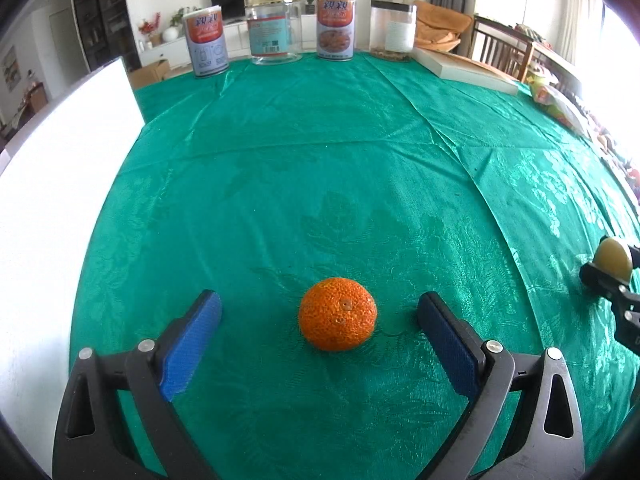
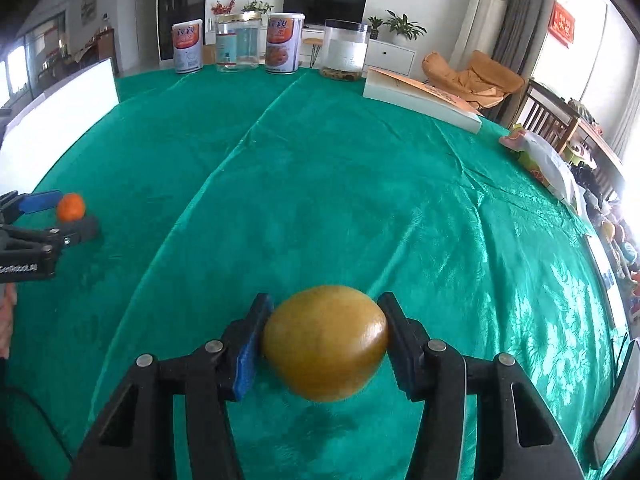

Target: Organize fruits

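An orange tangerine (image 1: 337, 314) rests on the green tablecloth (image 1: 320, 160) between the blue pads of my left gripper (image 1: 320, 314), which is open wide and not touching it. The tangerine also shows in the right wrist view (image 2: 71, 207) at far left, with the left gripper (image 2: 60, 210) around it. My right gripper (image 2: 325, 312) is shut on a yellow-brown round fruit (image 2: 325, 342) and holds it just above the cloth. That fruit shows in the left wrist view (image 1: 612, 262) at the far right edge.
Two printed cans (image 1: 206, 42) (image 1: 335, 26), a clear jar (image 1: 274, 28) and a plastic canister (image 1: 392, 30) stand along the table's far edge. A white box (image 1: 460, 66) lies far right, a white board (image 1: 60, 200) stands at left. Bags and clutter (image 2: 552, 160) line the right edge.
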Available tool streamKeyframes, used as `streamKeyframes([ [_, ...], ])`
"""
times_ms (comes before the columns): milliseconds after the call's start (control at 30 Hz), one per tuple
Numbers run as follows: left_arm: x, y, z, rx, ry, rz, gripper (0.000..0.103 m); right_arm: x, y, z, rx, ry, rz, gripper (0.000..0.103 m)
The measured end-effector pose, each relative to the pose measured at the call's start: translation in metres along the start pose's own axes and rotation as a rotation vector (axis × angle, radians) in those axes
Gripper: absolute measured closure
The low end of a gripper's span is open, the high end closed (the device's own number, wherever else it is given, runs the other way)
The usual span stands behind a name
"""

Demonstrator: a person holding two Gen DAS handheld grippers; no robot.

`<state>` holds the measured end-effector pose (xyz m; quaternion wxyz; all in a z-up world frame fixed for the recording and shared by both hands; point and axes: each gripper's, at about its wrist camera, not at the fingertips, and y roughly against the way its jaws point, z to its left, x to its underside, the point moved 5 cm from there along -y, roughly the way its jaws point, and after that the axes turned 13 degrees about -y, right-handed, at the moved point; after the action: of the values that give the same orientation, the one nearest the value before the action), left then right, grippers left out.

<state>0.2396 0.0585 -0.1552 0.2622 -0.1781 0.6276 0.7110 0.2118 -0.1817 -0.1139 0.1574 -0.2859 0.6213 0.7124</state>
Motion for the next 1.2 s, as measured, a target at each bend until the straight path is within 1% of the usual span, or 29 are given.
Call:
streamKeyframes([
  [67,0.000,0.000,0.000,0.000,0.000,0.000,0.003,0.003,0.004,0.004,-0.043,-0.023,0.001,0.049],
  [167,0.000,0.000,0.000,0.000,0.000,0.000,0.003,0.003,0.009,0.010,-0.080,-0.037,-0.012,0.048],
  [267,0.000,0.000,0.000,0.001,0.001,0.000,0.003,0.004,0.014,0.010,-0.137,-0.076,0.001,0.047],
  [333,0.001,0.000,0.000,0.003,0.002,-0.001,0.004,0.007,0.016,0.011,-0.157,-0.097,0.008,0.042],
  [400,0.001,0.001,0.002,0.017,0.010,-0.006,0.004,0.012,0.018,0.010,-0.181,-0.121,0.009,0.041],
  [467,0.002,0.004,0.005,0.065,0.025,-0.029,0.004,0.015,0.020,0.010,-0.190,-0.142,-0.001,0.041],
  [600,0.015,0.021,0.020,0.234,0.115,-0.057,0.004,0.018,0.022,0.010,-0.212,-0.185,-0.010,0.041],
  [633,0.020,0.026,0.023,0.267,0.130,-0.064,0.004,0.019,0.023,0.010,-0.219,-0.196,-0.007,0.039],
  [667,0.023,0.031,0.024,0.279,0.130,-0.070,0.004,0.020,0.023,0.010,-0.224,-0.206,-0.004,0.038],
  [733,0.026,0.038,0.022,0.263,0.083,-0.079,0.005,0.025,0.023,0.009,-0.226,-0.217,-0.005,0.029],
  [833,0.018,0.038,0.007,0.209,-0.015,-0.078,0.006,0.025,0.022,0.009,-0.242,-0.228,0.011,0.029],
  [967,0.003,0.026,-0.005,0.143,-0.059,-0.065,0.007,0.025,0.024,0.006,-0.225,-0.228,0.026,0.029],
  [1000,0.002,0.023,-0.007,0.131,-0.063,-0.060,0.012,0.025,0.025,0.005,-0.219,-0.225,0.030,0.029],
  [1033,0.001,0.019,-0.008,0.121,-0.067,-0.051,0.032,0.025,0.026,0.004,-0.216,-0.222,0.031,0.029],
  [1067,0.000,0.015,-0.009,0.119,-0.072,-0.031,0.043,0.025,0.026,0.004,-0.211,-0.221,0.030,0.030],
  [1100,0.000,0.014,-0.009,0.102,-0.080,-0.033,0.049,0.023,0.026,0.003,-0.209,-0.223,0.031,0.030],
  [1133,-0.001,0.014,-0.009,0.095,-0.086,-0.037,0.057,0.022,0.025,0.002,-0.207,-0.229,0.035,0.030],
  [1167,0.000,0.014,-0.009,0.099,-0.086,-0.035,0.064,0.020,0.023,0.002,-0.210,-0.237,0.044,0.030],
  [1200,0.000,0.016,-0.008,0.094,-0.083,-0.036,0.073,0.020,0.019,0.003,-0.222,-0.241,0.070,0.040],
])
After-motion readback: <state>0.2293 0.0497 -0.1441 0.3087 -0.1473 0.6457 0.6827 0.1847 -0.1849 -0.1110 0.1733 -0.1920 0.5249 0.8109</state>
